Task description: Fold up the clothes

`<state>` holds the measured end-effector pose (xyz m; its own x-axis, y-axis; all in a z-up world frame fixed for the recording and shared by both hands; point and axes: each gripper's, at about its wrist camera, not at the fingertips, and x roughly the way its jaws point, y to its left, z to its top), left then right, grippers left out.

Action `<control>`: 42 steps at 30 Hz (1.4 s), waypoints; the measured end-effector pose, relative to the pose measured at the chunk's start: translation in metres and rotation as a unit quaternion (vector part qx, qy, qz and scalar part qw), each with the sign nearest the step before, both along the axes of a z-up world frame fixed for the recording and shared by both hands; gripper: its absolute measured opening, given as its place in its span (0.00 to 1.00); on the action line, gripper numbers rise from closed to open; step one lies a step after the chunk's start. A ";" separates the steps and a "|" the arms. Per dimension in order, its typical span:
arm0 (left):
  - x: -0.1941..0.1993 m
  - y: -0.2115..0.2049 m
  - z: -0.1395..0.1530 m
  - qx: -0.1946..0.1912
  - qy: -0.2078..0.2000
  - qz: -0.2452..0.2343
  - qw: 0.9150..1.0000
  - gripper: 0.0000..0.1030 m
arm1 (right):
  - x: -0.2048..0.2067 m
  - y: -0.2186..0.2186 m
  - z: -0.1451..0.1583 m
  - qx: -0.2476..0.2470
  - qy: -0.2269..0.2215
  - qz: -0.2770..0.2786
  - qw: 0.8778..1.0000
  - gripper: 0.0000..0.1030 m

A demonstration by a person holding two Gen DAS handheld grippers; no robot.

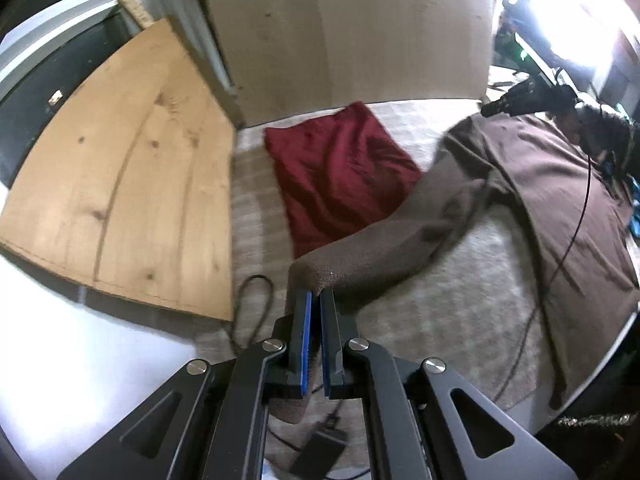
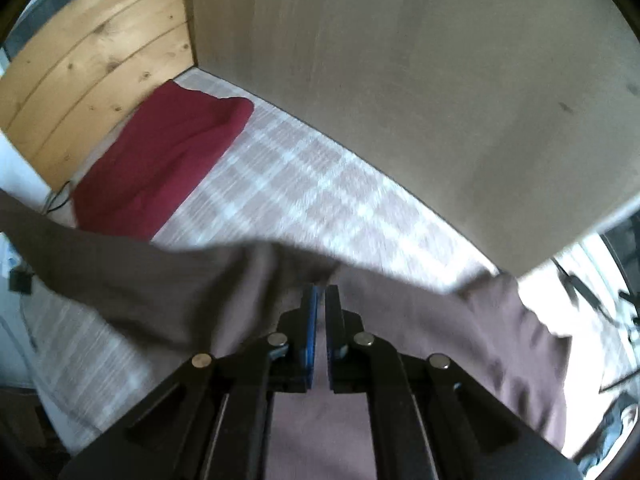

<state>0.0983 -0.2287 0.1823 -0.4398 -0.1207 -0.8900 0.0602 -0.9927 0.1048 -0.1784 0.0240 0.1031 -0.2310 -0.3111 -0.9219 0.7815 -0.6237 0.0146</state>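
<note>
- The checked cover (image 1: 420,320), pale beige and white, fills the lower middle of the left view and the centre of the right view (image 2: 304,184); whether it lies on a bed or the floor I cannot tell.
- A wooden panel (image 1: 132,184) takes up the left of the left view and the upper left of the right view (image 2: 92,56).
- The brown shirt (image 1: 540,200) spreads across the right of the left view, one sleeve reaching toward the lower centre; in the right view it fills the lower half (image 2: 168,280).
- A folded red garment (image 1: 340,168) lies flat on the cover at centre, near the wooden panel, in both views (image 2: 160,160).
- The left tongs (image 1: 316,300) are clamped on the sleeve end.
- The right tongs (image 2: 320,296) pinch an edge of the brown shirt.
- A black cable (image 1: 248,312) loops at lower centre.
</note>
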 end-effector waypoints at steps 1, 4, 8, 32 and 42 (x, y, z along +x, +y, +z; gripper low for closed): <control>-0.001 0.007 0.002 -0.002 0.002 -0.005 1.000 0.03 | 0.007 0.012 0.008 -0.006 -0.009 -0.004 1.000 0.04; -0.002 0.039 0.015 -0.002 0.020 -0.026 0.999 0.03 | 0.028 0.045 0.035 -0.040 -0.040 -0.021 0.998 0.04; 0.005 0.090 0.035 -0.015 0.037 -0.048 0.998 0.03 | 0.059 0.122 0.093 -0.121 -0.054 -0.034 0.991 0.08; 0.085 0.314 -0.087 0.156 -0.080 0.066 0.982 0.24 | 0.013 0.091 -0.023 -0.038 -0.077 0.046 0.995 0.35; 0.079 0.328 -0.121 0.265 -0.054 0.135 0.953 0.32 | 0.079 0.027 -0.024 -0.010 -0.046 0.222 0.974 0.44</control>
